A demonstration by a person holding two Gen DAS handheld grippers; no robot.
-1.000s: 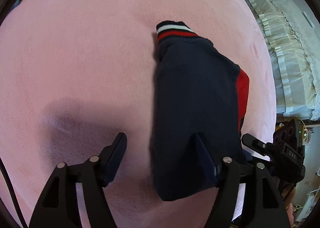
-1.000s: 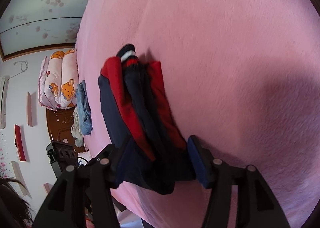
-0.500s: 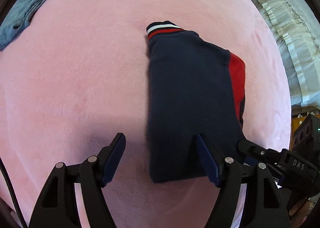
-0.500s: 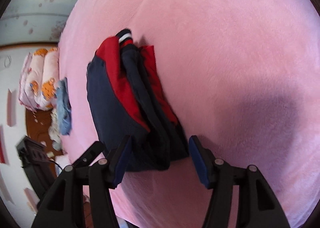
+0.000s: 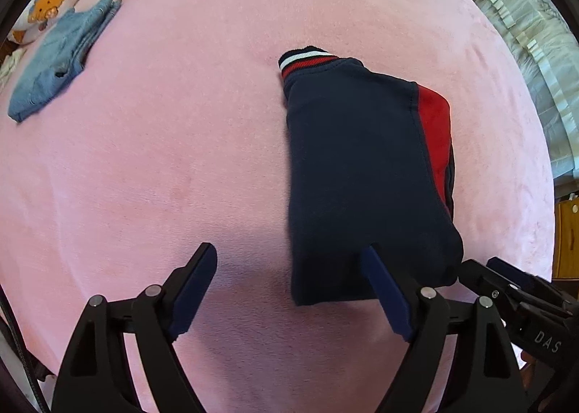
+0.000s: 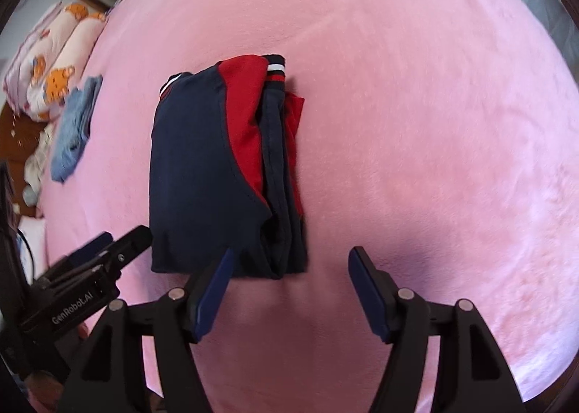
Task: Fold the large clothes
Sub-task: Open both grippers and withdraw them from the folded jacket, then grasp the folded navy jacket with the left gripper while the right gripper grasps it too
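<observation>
Left tongs (image 5: 289,268): black angular plastic arms with silver round screws and dark blue flat pads (image 5: 385,295). Right tongs (image 6: 289,270) match. White lettering marks each body: "DAS" on the right, "GenRobot.AI" on the left. A black cable runs beside the left.

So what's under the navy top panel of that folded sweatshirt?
In the right wrist view, the folded sweatshirt shows stacked red and navy layers along its open edge, all lying on the pink blanket. How the inner layers are arranged is covered.

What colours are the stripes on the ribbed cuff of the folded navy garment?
Navy, white and red bands on the ribbed cuff, clearest in the left wrist view.
</observation>
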